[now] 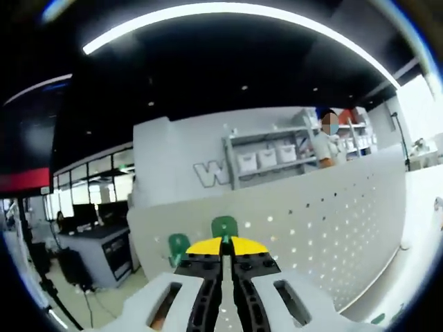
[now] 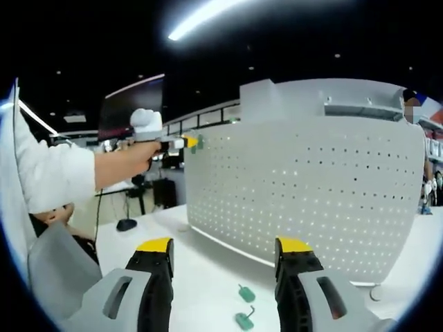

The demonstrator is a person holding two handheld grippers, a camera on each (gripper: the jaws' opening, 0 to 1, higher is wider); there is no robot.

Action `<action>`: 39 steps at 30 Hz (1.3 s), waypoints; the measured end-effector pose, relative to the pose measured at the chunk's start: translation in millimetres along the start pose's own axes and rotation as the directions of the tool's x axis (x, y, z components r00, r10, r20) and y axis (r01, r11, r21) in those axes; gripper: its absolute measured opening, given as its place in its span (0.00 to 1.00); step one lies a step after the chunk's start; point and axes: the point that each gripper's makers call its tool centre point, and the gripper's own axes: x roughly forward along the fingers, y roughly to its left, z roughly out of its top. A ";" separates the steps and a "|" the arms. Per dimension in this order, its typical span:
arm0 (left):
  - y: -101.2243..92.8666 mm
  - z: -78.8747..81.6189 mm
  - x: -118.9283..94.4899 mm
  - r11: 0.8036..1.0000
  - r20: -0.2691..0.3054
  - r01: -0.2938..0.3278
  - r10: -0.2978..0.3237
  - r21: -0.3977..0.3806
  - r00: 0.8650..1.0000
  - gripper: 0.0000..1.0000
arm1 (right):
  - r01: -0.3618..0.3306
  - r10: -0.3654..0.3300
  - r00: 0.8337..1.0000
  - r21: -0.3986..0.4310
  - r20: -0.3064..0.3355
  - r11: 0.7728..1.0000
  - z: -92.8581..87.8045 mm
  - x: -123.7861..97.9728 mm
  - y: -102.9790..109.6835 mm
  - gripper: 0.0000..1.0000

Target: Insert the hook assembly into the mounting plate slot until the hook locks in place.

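The white perforated mounting plate [image 2: 311,194] stands upright on the table and also fills the lower right of the left gripper view [image 1: 325,221]. My left gripper [image 1: 223,243] is shut on a green hook [image 1: 223,226] at the plate's top edge. A second green hook [image 1: 178,246] sits just left of it on that edge. In the right gripper view, the left gripper [image 2: 185,142] is held up at the plate's upper left corner, with the green hook [image 2: 195,145] at its tip. My right gripper [image 2: 225,245] is open and holds nothing. Two green hooks [image 2: 246,293] [image 2: 243,320] lie on the table below it.
The white table [image 2: 201,263] runs in front of the plate. A person's white sleeve [image 2: 48,173] reaches in from the left. Behind the plate stand grey shelves with white bins [image 1: 266,159], a person [image 1: 325,138], and a desk with monitors [image 1: 97,228].
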 end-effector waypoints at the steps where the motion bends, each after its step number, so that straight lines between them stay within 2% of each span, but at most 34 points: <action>1: -0.1 -0.3 0.3 1.000 0.000 0.001 -0.001 0.000 1.000 0.03 | 0.000 0.000 1.000 -0.001 0.000 1.000 0.3 0.1 -0.1 0.59; 20: -0.5 -10.4 8.4 1.000 -0.006 -0.009 0.009 -0.012 1.000 0.03 | 0.010 -0.010 1.000 0.002 -0.016 1.000 -4.5 -0.5 -4.0 0.59; 39: -2.9 -13.9 9.6 0.999 -0.015 -0.004 0.005 0.043 1.000 0.04 | 0.004 -0.004 1.000 0.005 -0.018 1.000 -6.5 -0.5 -2.7 0.58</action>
